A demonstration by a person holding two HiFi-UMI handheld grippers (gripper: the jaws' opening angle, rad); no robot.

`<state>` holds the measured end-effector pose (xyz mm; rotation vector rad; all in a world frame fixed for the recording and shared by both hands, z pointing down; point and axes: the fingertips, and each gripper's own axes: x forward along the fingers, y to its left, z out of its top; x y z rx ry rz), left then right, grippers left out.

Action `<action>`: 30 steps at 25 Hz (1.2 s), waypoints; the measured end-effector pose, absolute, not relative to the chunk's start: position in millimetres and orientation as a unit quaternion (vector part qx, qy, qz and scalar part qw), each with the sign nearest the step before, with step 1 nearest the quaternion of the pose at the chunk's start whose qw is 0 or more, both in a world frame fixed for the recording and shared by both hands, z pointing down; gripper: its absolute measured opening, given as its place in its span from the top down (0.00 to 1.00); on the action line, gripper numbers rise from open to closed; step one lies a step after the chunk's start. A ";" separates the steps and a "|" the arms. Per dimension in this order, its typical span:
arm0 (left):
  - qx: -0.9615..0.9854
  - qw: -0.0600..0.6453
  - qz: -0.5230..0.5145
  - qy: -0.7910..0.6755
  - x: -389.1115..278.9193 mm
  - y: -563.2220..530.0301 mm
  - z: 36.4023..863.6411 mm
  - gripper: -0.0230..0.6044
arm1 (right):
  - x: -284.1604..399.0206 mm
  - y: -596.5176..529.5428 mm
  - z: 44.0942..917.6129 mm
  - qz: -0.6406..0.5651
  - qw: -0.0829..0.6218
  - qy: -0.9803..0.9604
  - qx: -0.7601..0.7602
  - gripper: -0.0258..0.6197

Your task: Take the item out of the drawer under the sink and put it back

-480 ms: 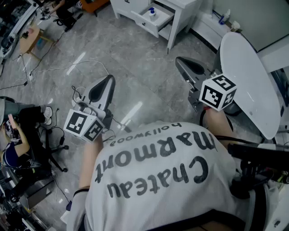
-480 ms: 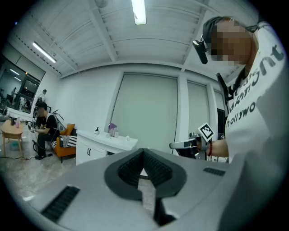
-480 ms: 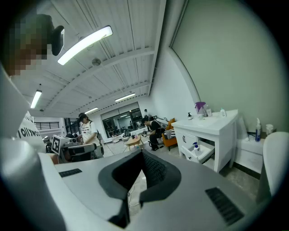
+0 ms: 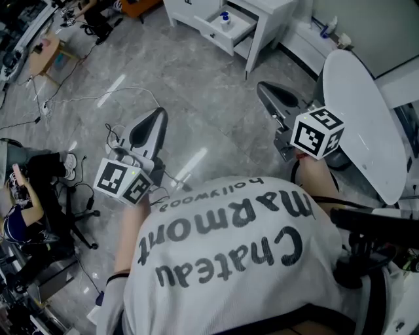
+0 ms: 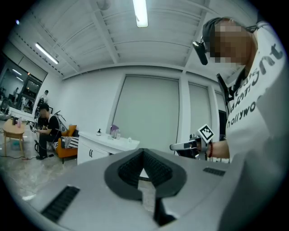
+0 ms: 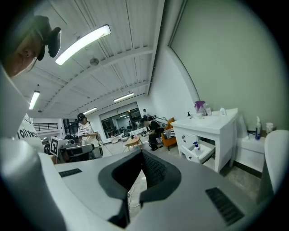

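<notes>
Approach step, apparently. Left gripper (image 4: 149, 127) and right gripper (image 4: 273, 99) clenched, empty. White open vanity drawer (image 4: 215, 33) holding small blue-capped bottle (image 4: 225, 17) lies far ahead. Next: close in, open a jaw.

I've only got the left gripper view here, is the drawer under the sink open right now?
Observer: Yes. The head view shows the drawer pulled out.
Operator: Anything in it?
Observer: A small blue-capped bottle stands inside.
Operator: And the right gripper's jaws?
Observer: Its own view shows the right gripper shut, with nothing between the jaws.
</notes>
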<state>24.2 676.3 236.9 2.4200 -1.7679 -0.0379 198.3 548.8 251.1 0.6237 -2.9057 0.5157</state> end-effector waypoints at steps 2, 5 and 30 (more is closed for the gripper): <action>0.803 0.072 -0.010 -0.591 22.2 675.2 235.5 0.96 | 198.1 546.4 248.3 0.170 0.059 -0.960 0.213 0.94; 0.801 0.071 -0.017 -0.594 6.3 674.9 231.6 0.96 | 184.7 546.6 243.1 0.167 0.056 -0.960 0.218 0.94; 0.824 0.065 -0.035 -0.562 -53.8 611.8 261.8 0.96 | 87.0 511.4 293.4 0.216 0.072 -0.949 0.218 0.94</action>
